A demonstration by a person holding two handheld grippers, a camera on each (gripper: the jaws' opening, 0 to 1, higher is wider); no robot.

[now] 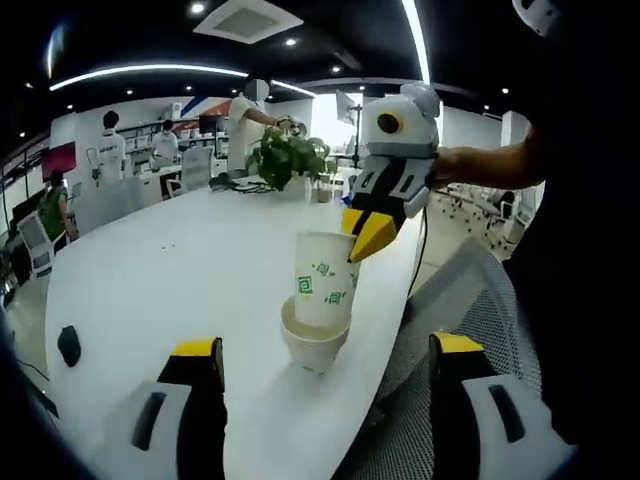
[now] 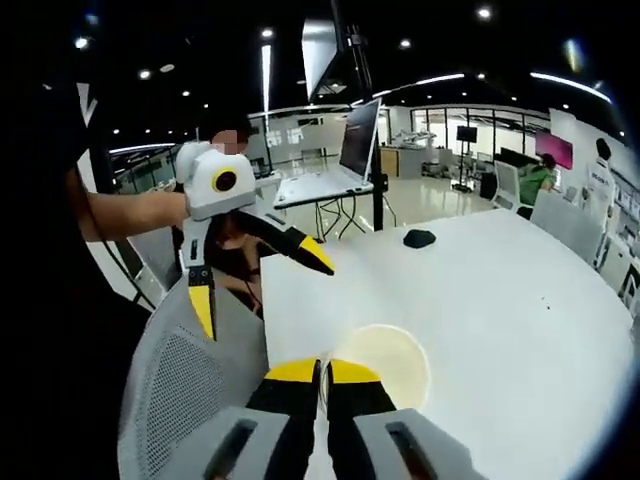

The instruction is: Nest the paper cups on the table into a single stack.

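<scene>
In the left gripper view, the left gripper (image 1: pixel 325 352) stands with its two yellow-tipped jaws spread wide at the bottom of the frame, holding nothing and touching nothing. One jaw lies over the white table (image 1: pixel 180 270); the other lies over the grey mesh chair (image 1: pixel 450 310) just beside the table edge.

Between and just beyond these jaws, a lower paper cup (image 1: pixel 314 345) stands on the table close to its near edge, mouth up, long axis upright. An upper paper cup (image 1: pixel 324 280), white with green printed marks, sits partly nested in the lower one, mouth up, long axis tilted slightly off vertical.

The right gripper (image 1: pixel 362 230) comes in from above and pinches the rim of the upper paper cup, its yellow jaw tips pressed nearly together on the cup wall. In the right gripper view, the same jaws stand almost shut with a thin strip of cup wall between them, and the open cup mouth (image 2: pixel 385 365) shows just ahead of them.

Further out on the table lies a small dark object (image 1: pixel 68 345). At the far end stands a potted plant (image 1: pixel 285 160). Beyond it, several people stand near desks.
</scene>
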